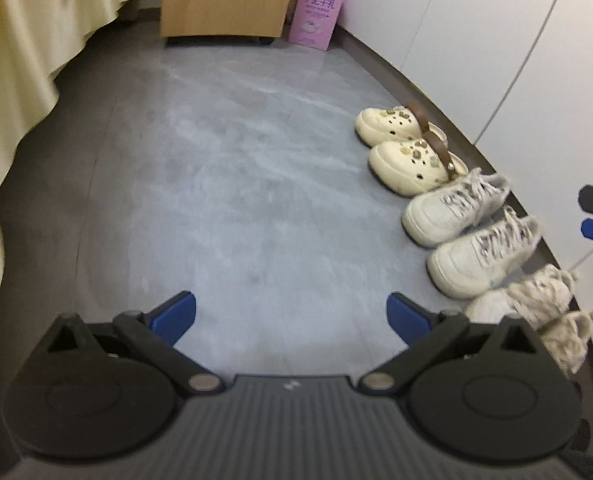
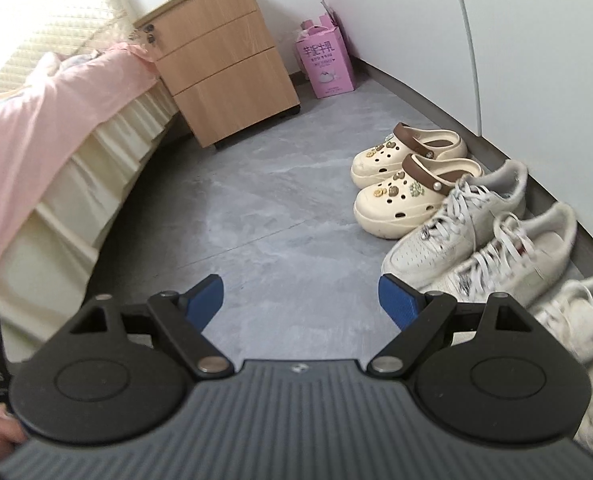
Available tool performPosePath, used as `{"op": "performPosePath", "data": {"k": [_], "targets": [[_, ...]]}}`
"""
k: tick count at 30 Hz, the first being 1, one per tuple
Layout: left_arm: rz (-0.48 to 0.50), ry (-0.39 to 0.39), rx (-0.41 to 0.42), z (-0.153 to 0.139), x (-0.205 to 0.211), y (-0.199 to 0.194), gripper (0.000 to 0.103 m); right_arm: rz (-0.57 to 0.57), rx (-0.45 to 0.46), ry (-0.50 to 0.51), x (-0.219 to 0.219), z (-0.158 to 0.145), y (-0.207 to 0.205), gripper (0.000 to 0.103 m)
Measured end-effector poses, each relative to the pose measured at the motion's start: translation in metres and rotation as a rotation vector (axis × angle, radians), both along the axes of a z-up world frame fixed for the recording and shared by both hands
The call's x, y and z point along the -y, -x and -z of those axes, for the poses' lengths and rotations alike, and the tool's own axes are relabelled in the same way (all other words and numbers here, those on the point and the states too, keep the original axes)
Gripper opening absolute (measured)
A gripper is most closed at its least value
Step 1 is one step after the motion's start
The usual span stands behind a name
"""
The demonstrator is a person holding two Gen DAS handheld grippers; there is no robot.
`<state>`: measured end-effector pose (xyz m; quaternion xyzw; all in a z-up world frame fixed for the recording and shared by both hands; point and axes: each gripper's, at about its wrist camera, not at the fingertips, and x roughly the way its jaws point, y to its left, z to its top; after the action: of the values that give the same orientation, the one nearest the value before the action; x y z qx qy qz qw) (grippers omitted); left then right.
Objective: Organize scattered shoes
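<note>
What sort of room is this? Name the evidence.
Most likely a bedroom. A bed with pink bedding and a cream skirt runs along one side, a wooden drawer cabinet stands beside it, and pairs of shoes line the white wall.

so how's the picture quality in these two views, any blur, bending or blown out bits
Left wrist view: soft throughout, the nearest knit shoes smeared, the wall baseboard bowed by the fisheye. Right wrist view: sharper on the clogs, but the lace-up sneakers blur toward the edge, and the blind above the bed is washed out by bright light.
</note>
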<state>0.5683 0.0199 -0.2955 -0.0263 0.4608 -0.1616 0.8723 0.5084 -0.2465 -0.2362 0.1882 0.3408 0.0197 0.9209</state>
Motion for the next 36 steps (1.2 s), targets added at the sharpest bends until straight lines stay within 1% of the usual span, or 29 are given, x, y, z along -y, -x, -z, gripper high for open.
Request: {"op": "performPosePath", "data": {"k": [2,3,5,7,8,10,12,14,16,18,19,21,22,24,27,30,33,34,36], "targets": [[-0.013,-0.021,-0.001,-0.012,-0.005,0.029,0.102,-0.001,-0.011,-0.013,0.003,-0.004,0.022,0.087],[-0.013,-0.022,0.0,-0.022,-0.008,0.037,0.102,-0.005,-0.023,-0.025,0.005,-0.006,0.032,0.087],[-0.009,-0.02,0.004,-0.041,-0.013,0.053,0.102,-0.051,-0.05,-0.035,0.008,-0.015,0.05,0.087],[-0.012,-0.014,0.01,-0.053,-0.016,0.062,0.102,-0.117,-0.074,-0.02,0.01,-0.027,0.063,0.087],[-0.021,-0.01,0.023,-0.062,-0.016,0.068,0.102,-0.143,-0.082,0.005,0.011,-0.035,0.07,0.087],[-0.035,0.007,0.054,-0.073,-0.016,0.08,0.102,-0.175,-0.067,0.058,0.012,-0.047,0.083,0.087],[-0.031,0.02,0.075,-0.075,-0.012,0.093,0.102,-0.195,-0.05,0.077,0.014,-0.052,0.091,0.087],[-0.011,0.011,0.09,-0.073,-0.008,0.102,0.102,-0.196,-0.026,0.069,0.014,-0.043,0.097,0.087],[0.017,-0.056,0.106,-0.06,0.005,0.121,0.102,-0.173,0.007,0.094,0.012,-0.03,0.1,0.087],[0.045,-0.072,0.112,-0.052,0.012,0.135,0.102,-0.125,0.029,0.11,0.012,-0.015,0.106,0.087],[0.065,-0.076,0.114,-0.048,0.015,0.144,0.102,-0.09,0.034,0.098,0.016,-0.008,0.109,0.087],[0.076,-0.089,0.098,-0.037,0.025,0.165,0.102,-0.036,0.021,0.051,0.024,0.004,0.12,0.087],[0.076,-0.086,0.089,-0.035,0.027,0.169,0.102,-0.021,0.004,0.033,0.028,0.009,0.126,0.087],[0.094,-0.051,0.023,-0.026,0.033,0.178,0.102,-0.021,-0.021,0.034,0.034,0.014,0.139,0.087],[0.16,-0.025,-0.026,-0.018,0.044,0.195,0.102,-0.006,-0.036,0.049,0.038,0.018,0.162,0.087],[0.213,-0.085,0.0,-0.018,0.046,0.201,0.102,-0.029,-0.076,0.043,0.036,0.02,0.171,0.087],[0.181,-0.082,-0.005,-0.015,0.03,0.204,0.102,-0.023,-0.079,0.11,0.021,0.026,0.17,0.087],[0.172,-0.08,-0.008,-0.014,0.024,0.204,0.102,-0.02,-0.077,0.115,0.018,0.03,0.169,0.087],[0.188,-0.091,0.012,-0.014,0.018,0.202,0.102,-0.018,-0.068,0.105,0.013,0.04,0.164,0.087]]}}
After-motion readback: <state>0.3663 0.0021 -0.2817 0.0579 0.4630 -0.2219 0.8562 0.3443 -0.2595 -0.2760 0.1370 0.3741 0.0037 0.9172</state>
